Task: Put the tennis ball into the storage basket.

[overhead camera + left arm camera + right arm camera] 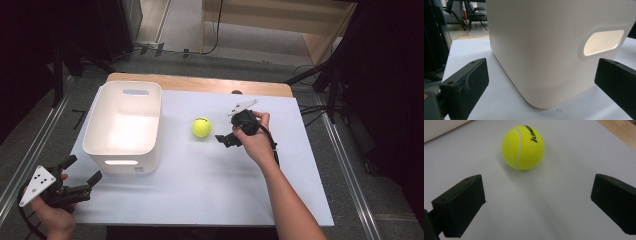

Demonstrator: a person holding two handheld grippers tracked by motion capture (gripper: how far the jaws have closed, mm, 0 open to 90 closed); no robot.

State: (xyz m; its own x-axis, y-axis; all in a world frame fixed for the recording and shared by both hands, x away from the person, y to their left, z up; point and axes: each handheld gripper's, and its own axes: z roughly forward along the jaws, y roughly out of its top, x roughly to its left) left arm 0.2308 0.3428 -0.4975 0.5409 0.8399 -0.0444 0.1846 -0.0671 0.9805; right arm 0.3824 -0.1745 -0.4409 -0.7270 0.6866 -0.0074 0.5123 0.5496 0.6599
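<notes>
A yellow tennis ball (pixel 201 127) (pixel 523 147) rests on the white table top (pixel 210 175), right of a white plastic bin (pixel 125 125). My right gripper (pixel 223 138) (pixel 537 202) is open just right of the ball, jaws wide apart and pointing at it, nothing between them. My left gripper (pixel 82 171) (pixel 541 82) is open at the table's front left corner. It faces the near corner of the bin (pixel 554 45) and its handle slot (pixel 603 41), without touching it.
The table's wooden far edge (pixel 200 82) lies behind the bin. Metal rails (pixel 345 165) run along both sides of the table, and black stands and cables (pixel 320 80) sit on the floor at the back right.
</notes>
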